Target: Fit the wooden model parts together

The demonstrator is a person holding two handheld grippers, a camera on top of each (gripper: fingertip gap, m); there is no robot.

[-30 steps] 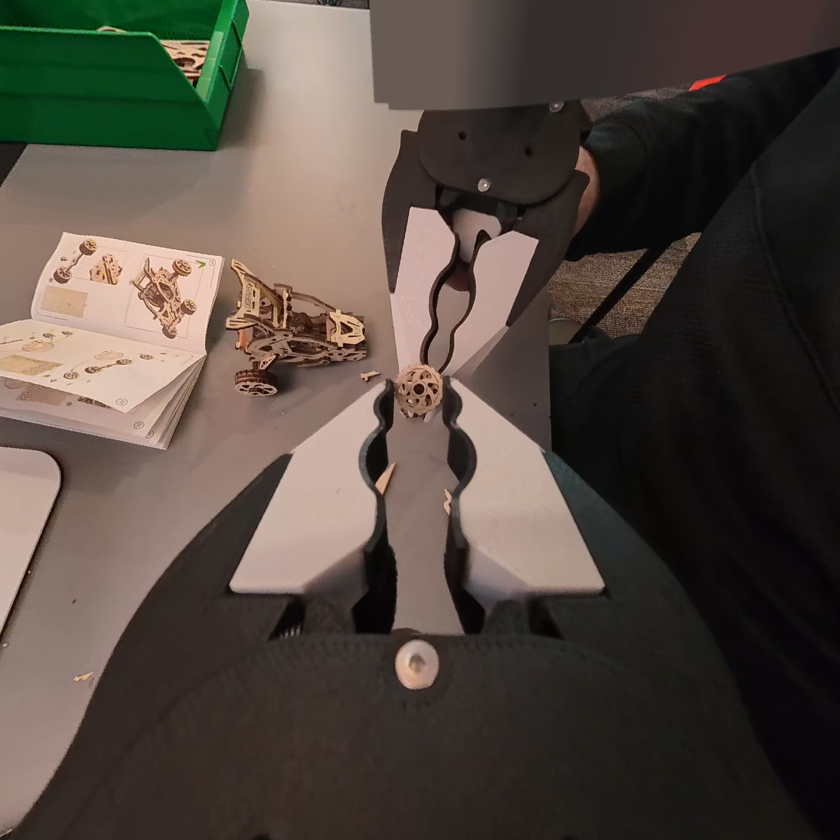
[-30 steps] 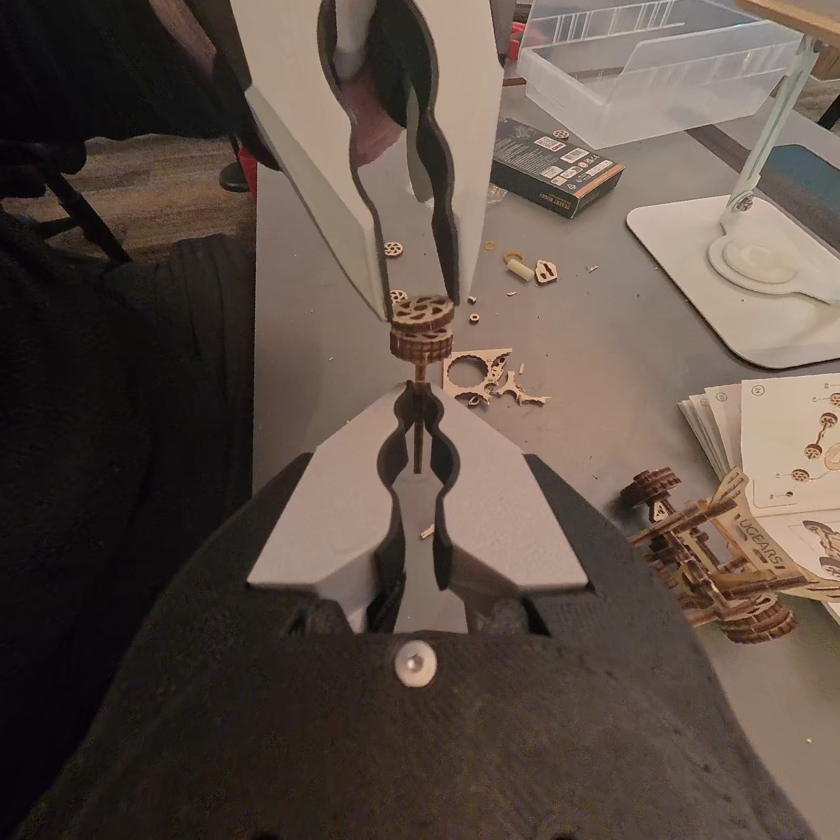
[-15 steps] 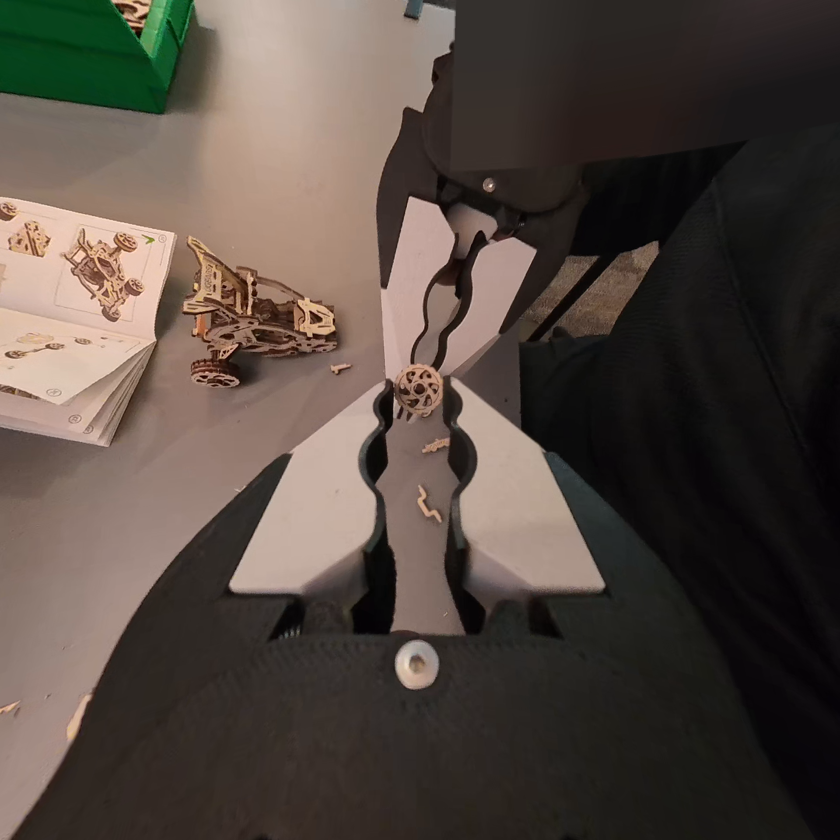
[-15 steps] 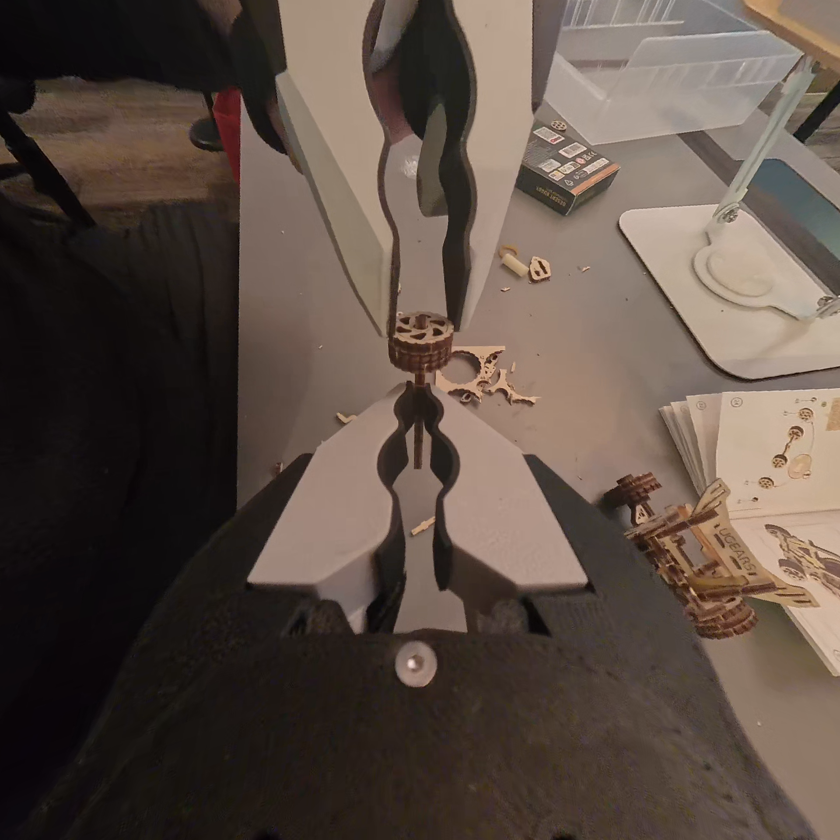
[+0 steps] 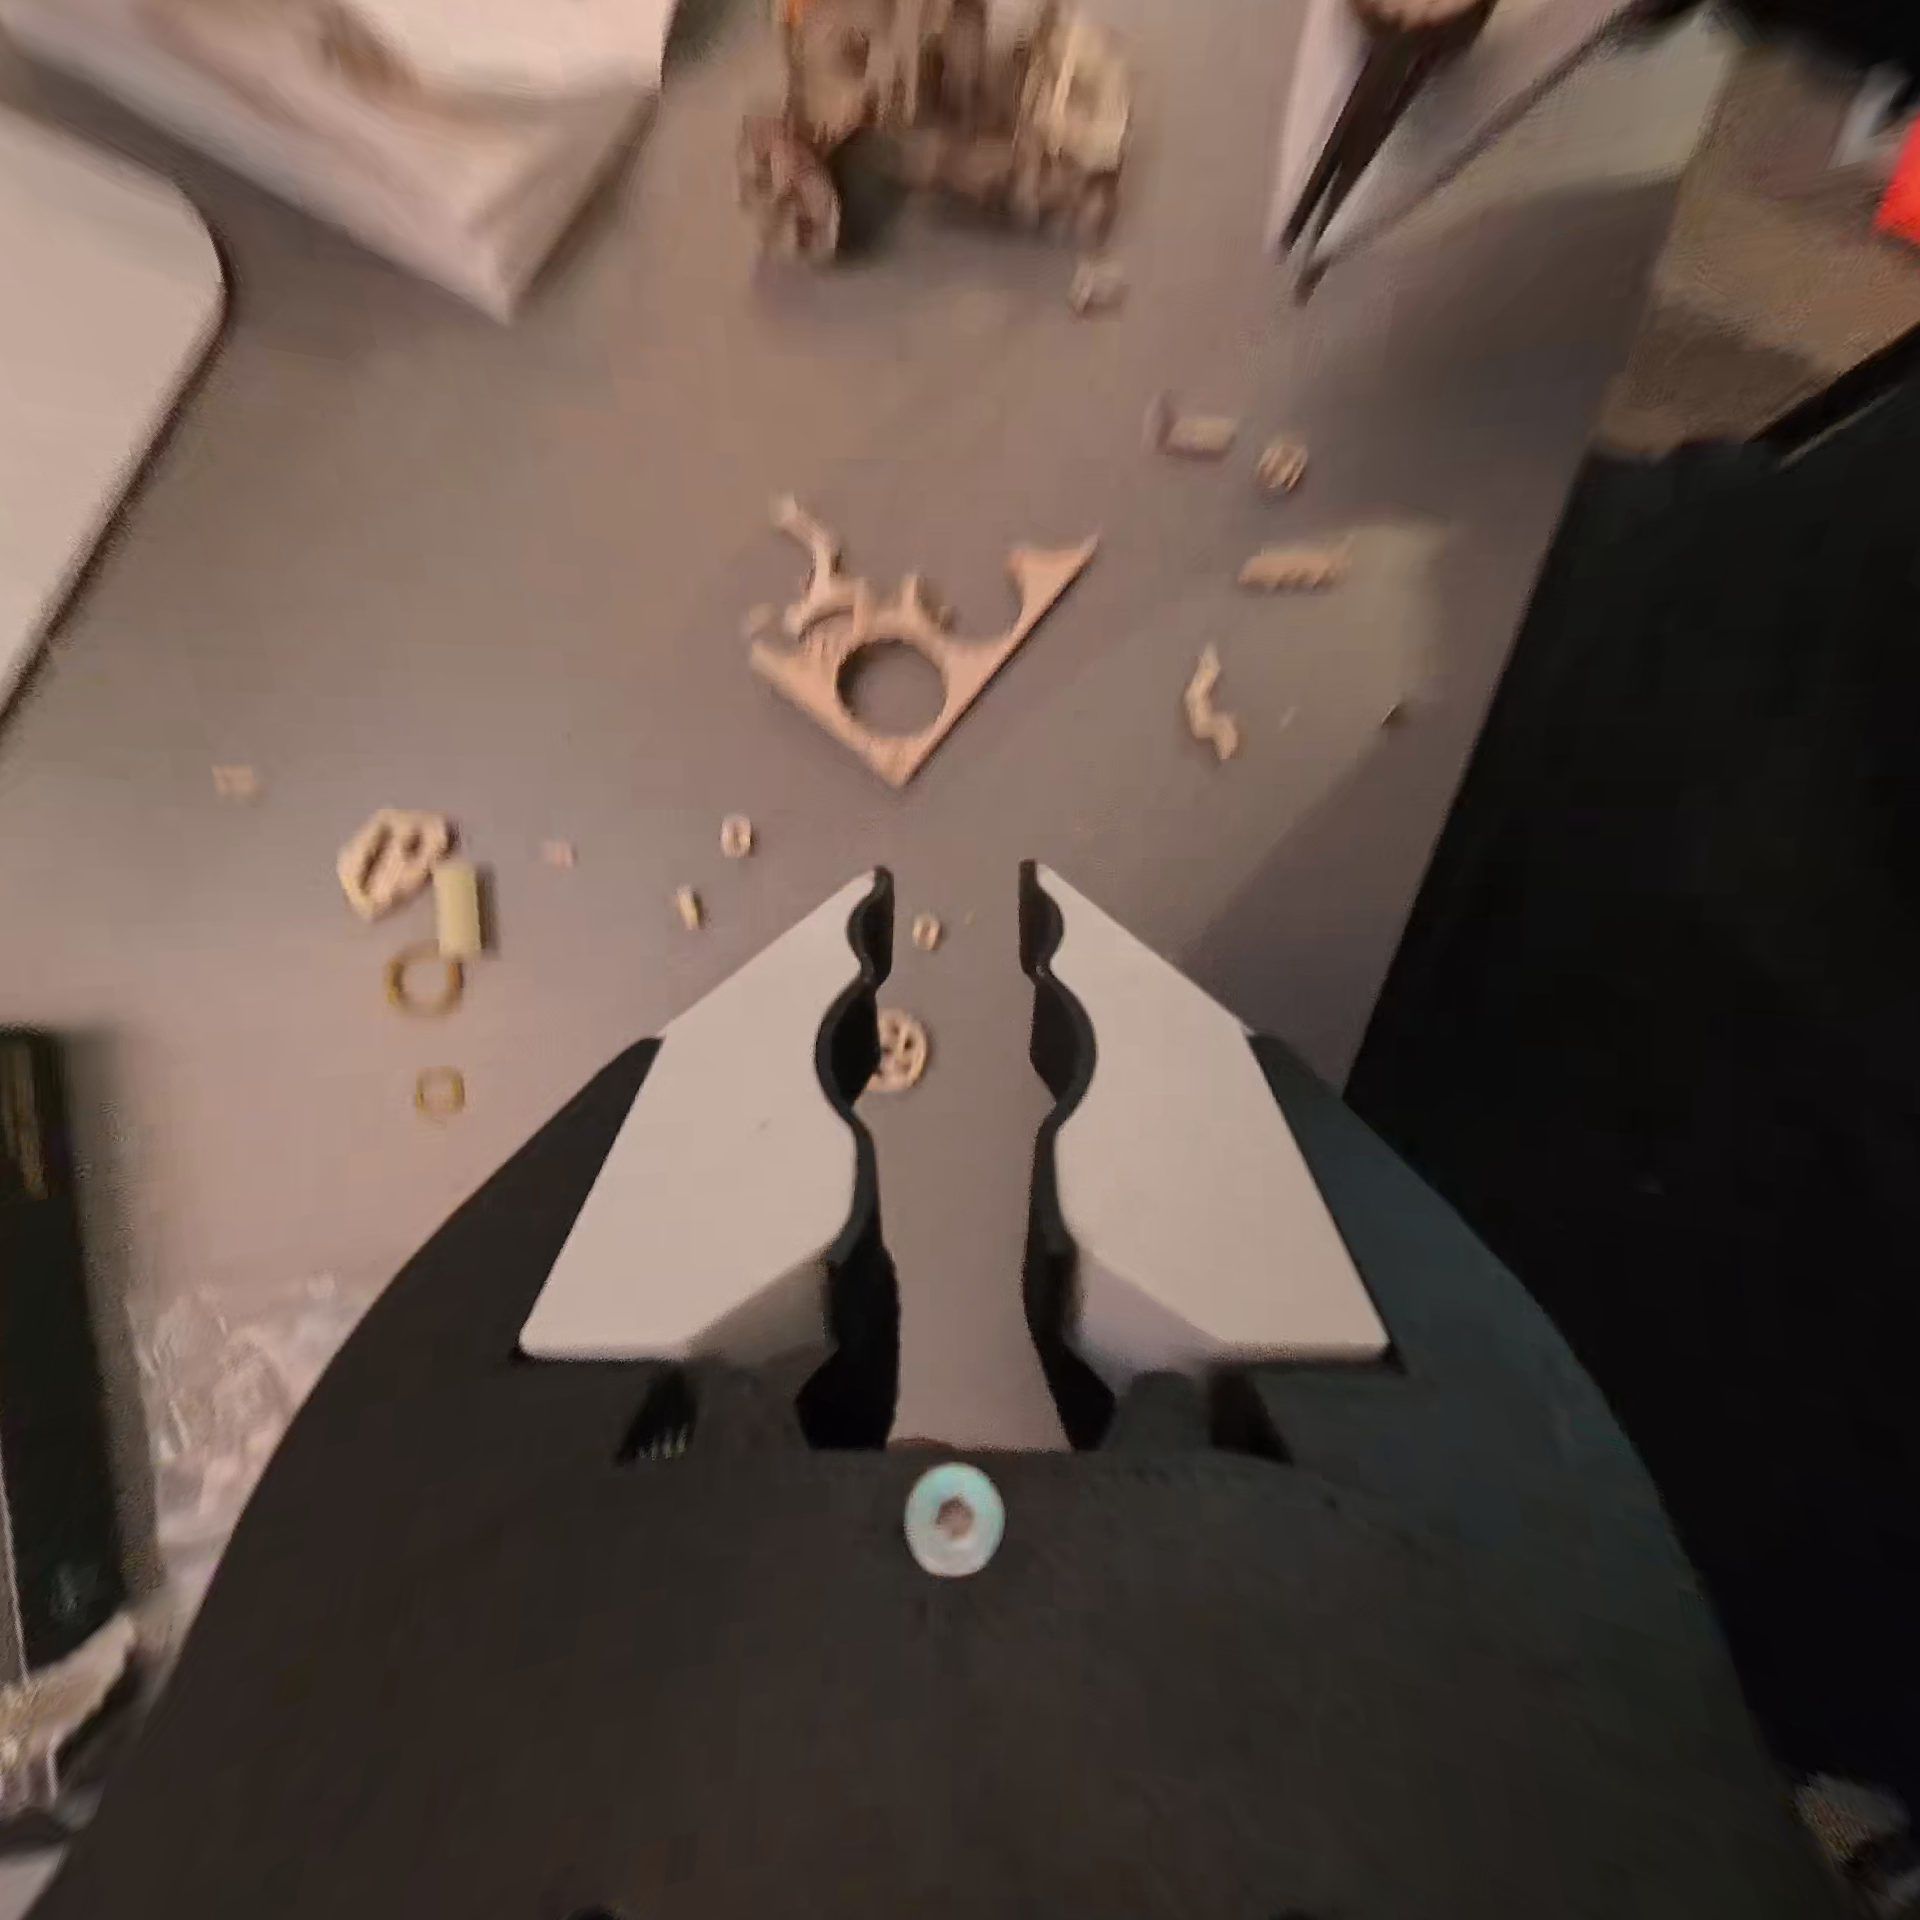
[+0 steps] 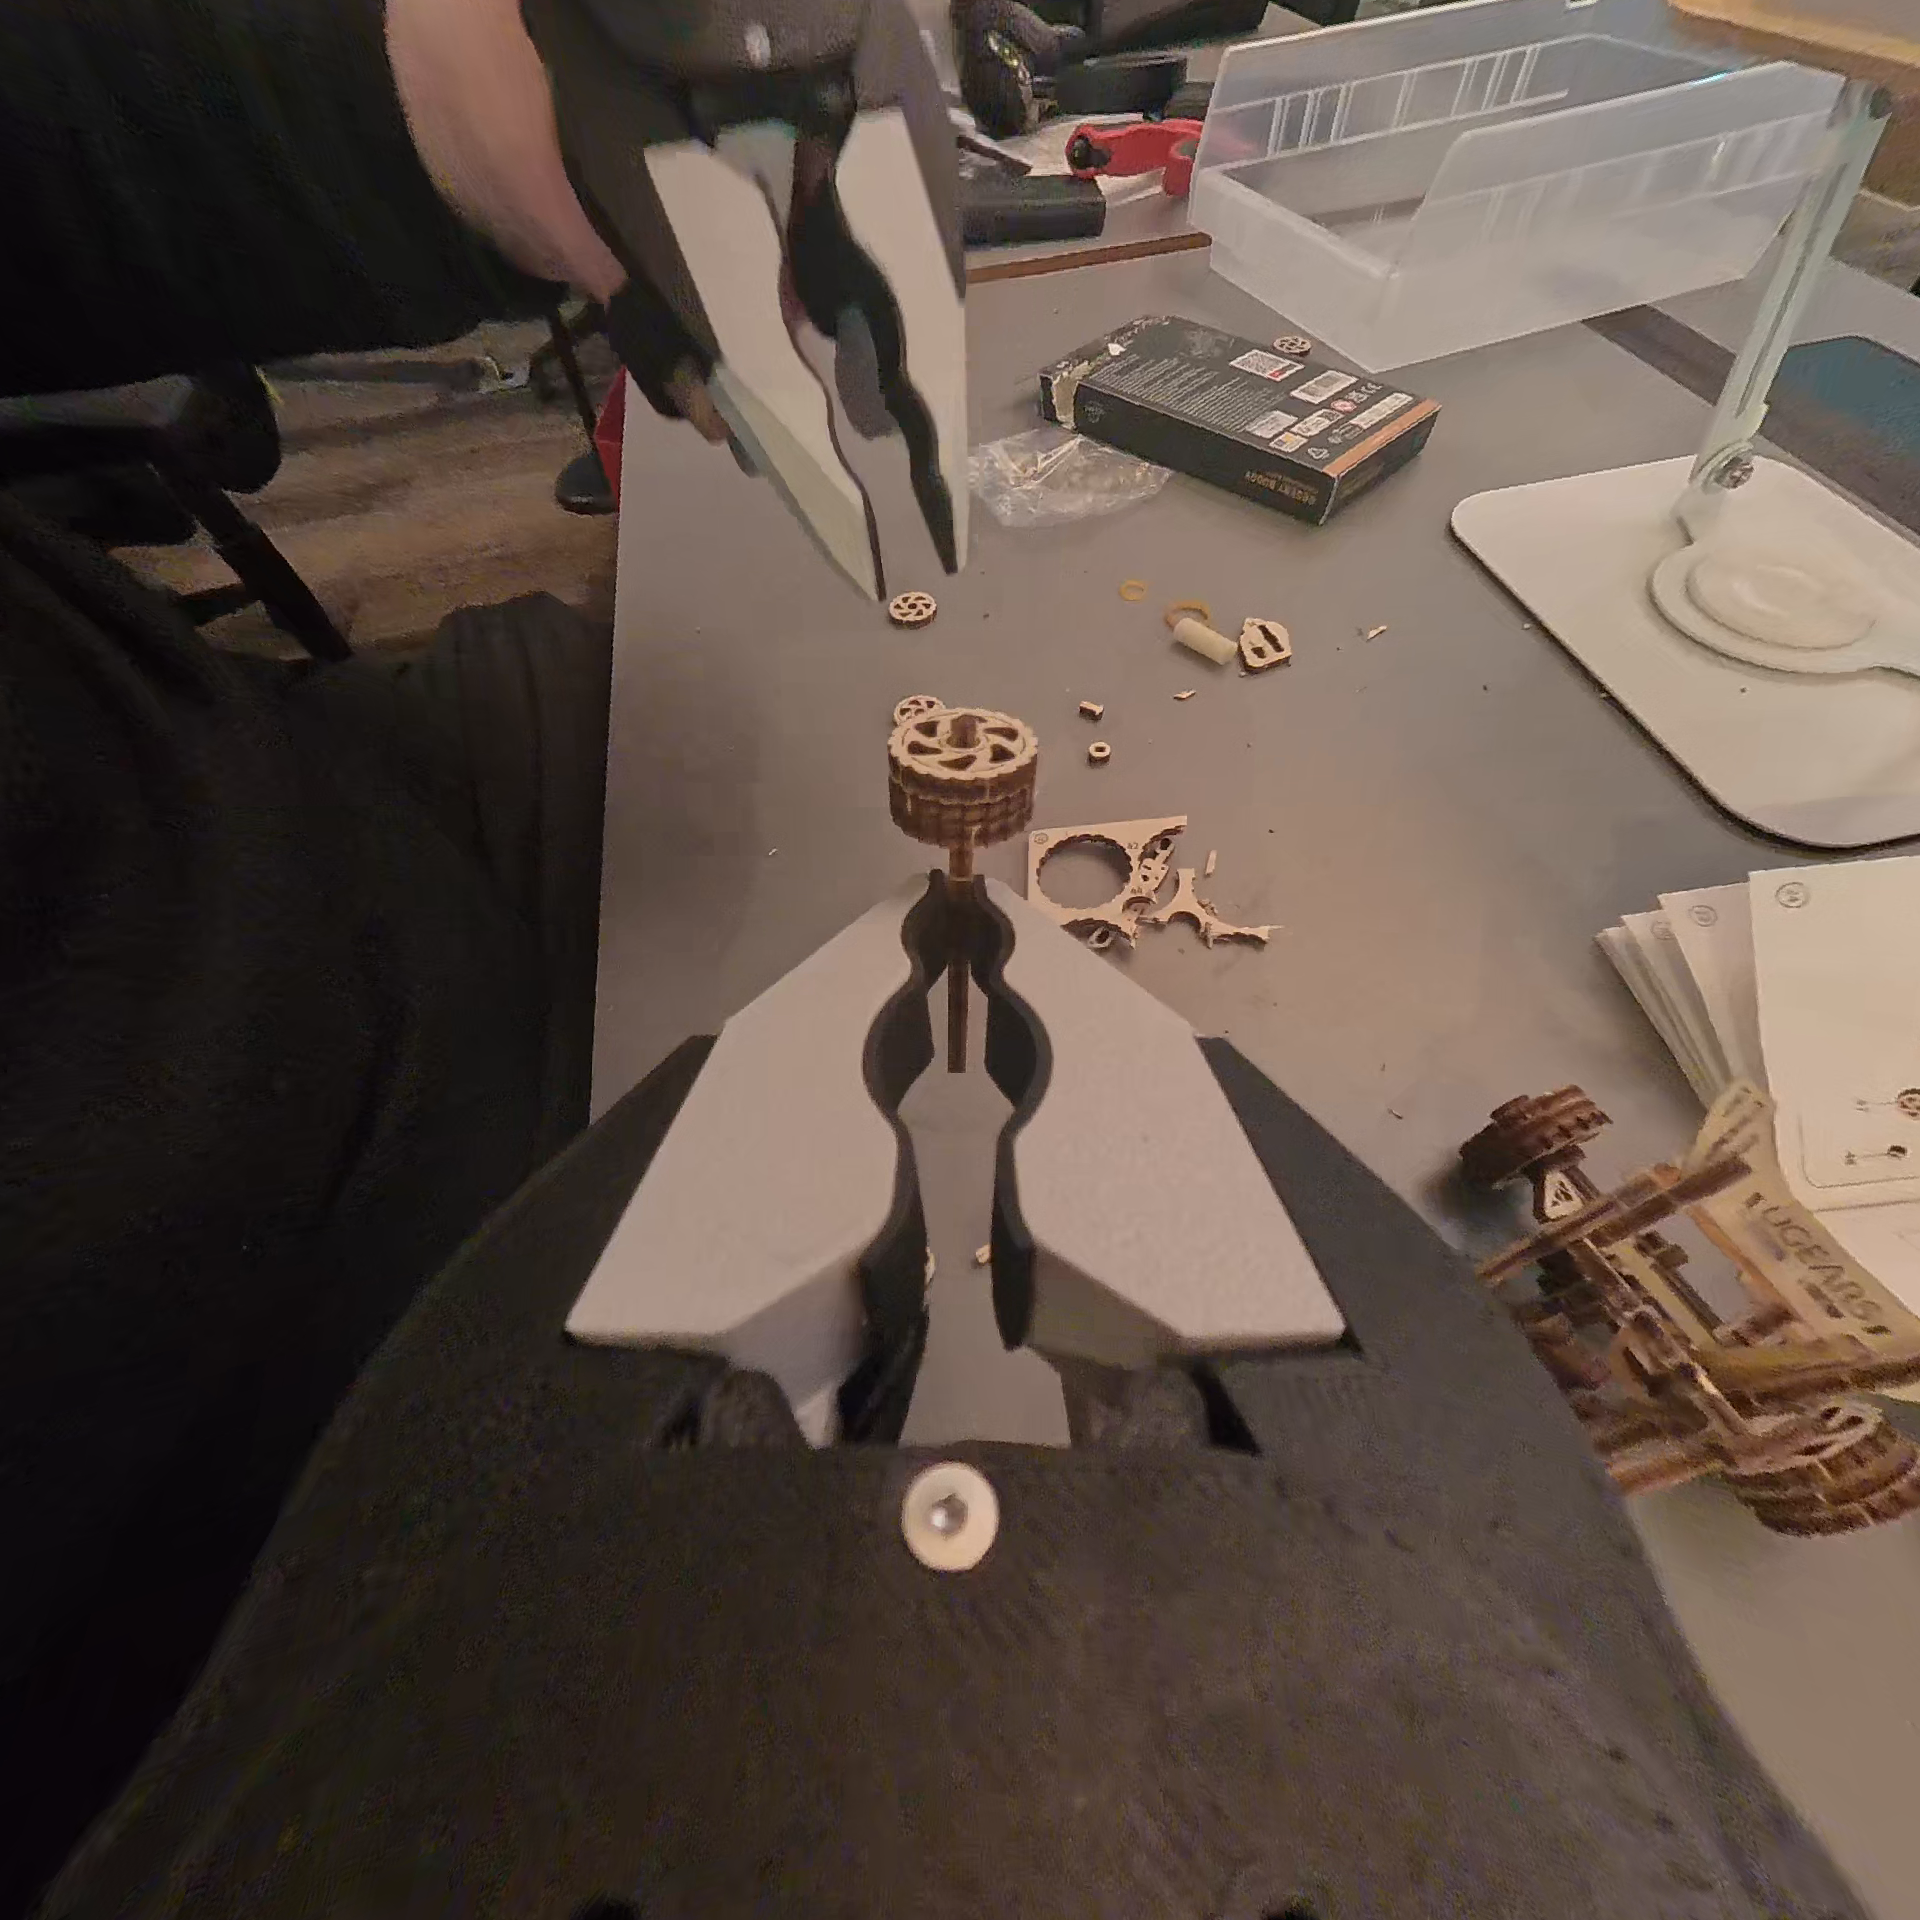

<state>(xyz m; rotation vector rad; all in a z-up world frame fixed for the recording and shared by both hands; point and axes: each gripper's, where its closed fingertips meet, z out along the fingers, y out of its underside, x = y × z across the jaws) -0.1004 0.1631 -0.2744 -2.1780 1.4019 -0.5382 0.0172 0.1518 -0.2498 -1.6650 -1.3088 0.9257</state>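
Observation:
My right gripper (image 6: 956, 883) is shut on a thin wooden axle (image 6: 956, 997) that carries a toothed wooden wheel (image 6: 961, 774) on its far end, held above the grey table (image 6: 1351, 883). My left gripper (image 5: 951, 873) is open and empty, low over the table, and its view is blurred. It also shows in the right wrist view (image 6: 914, 577), beyond the wheel. A small wooden disc (image 5: 899, 1049) lies on the table between its fingers and shows just under its tips (image 6: 912, 608). The part-built wooden car (image 6: 1714, 1330) lies at the right.
A cut-out wooden offcut (image 6: 1122, 883) and several small loose parts lie mid-table. An instruction booklet (image 6: 1818, 1018), a white stand base (image 6: 1714, 644), a black box (image 6: 1247, 416), a plastic bag (image 6: 1060, 478) and a clear bin (image 6: 1507, 177) stand around. The table edge runs along the left. My hands' fingertips stand some 12 cm from each other.
My left gripper has let go of the wheel, opened wider and moved away along the table to a small disc. My right gripper still holds the axle with the wheel.

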